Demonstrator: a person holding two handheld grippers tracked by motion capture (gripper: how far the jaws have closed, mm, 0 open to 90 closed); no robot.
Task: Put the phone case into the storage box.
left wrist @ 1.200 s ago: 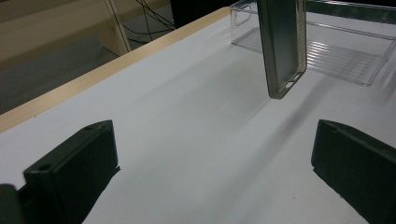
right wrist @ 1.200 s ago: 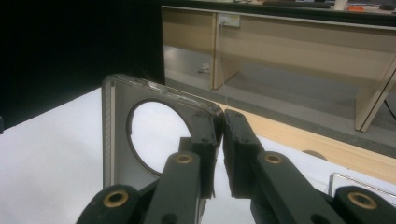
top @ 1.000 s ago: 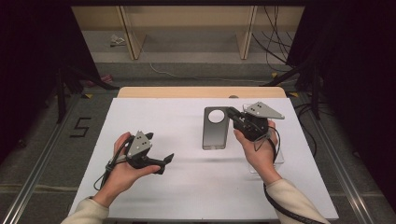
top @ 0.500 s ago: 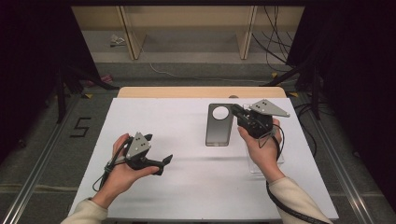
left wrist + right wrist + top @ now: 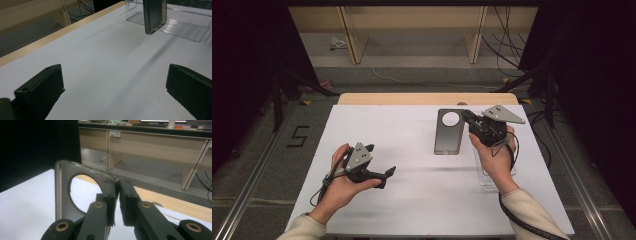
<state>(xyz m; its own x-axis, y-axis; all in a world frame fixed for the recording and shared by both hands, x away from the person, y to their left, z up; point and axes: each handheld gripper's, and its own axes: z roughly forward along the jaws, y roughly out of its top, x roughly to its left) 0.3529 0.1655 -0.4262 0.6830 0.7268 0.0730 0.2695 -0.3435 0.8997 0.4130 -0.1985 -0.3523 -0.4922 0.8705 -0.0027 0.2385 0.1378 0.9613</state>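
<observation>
Nearest the person, on the left of the white table [image 5: 412, 200], the left gripper [image 5: 382, 175] rests low over the surface in the left hand [image 5: 339, 185], its jaws spread wide with nothing between them and bare tabletop ahead. Farther off and to the right, a clear plastic tray [image 5: 492, 172] lies on the table, partly under the right hand [image 5: 497, 160]. Beyond it, the right gripper [image 5: 466, 116] has its jaws pinched narrow on the upper right edge of a grey phone case [image 5: 448, 140] with a round camera cutout, held above the table right of centre. The left gripper view shows the case hanging clear of the surface.
</observation>
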